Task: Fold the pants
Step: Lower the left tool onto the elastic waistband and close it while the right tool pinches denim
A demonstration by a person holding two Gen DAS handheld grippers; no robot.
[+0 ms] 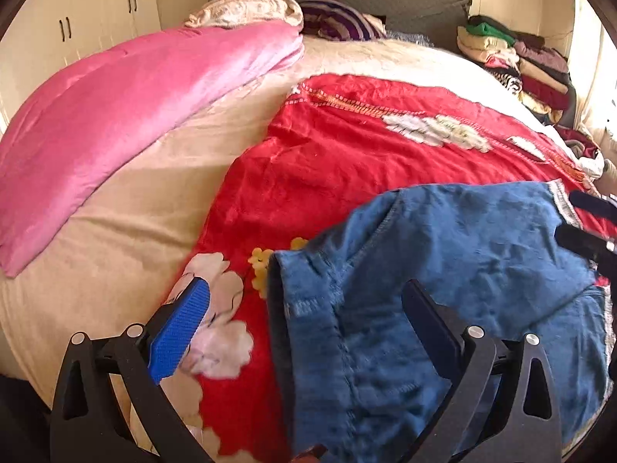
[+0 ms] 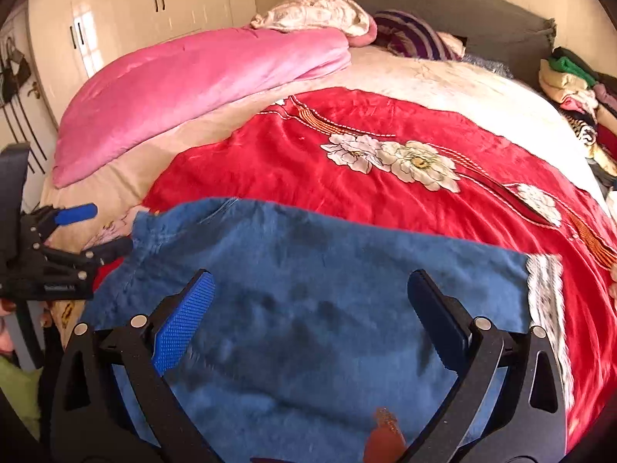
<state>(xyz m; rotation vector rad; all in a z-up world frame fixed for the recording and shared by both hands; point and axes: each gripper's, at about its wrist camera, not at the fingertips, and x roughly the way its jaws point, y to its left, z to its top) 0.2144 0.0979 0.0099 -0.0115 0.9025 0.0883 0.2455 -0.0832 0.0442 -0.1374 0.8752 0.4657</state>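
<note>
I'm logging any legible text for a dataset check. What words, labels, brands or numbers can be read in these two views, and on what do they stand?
No text can be read in either view.
A small pale marking sits on the body of the left gripper, seen in the right wrist view; it is too small and blurred to read.
The jeans and the red blanket carry flowers and stitching only, no lettering.

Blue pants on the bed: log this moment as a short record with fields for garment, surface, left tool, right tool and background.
garment: blue pants, lying on the red blanket
surface: red floral blanket on a bed
left tool: left tool, open, at the pants' edge
right tool: right tool, open, over the pants
background: pink quilt; pile of folded clothes
</note>
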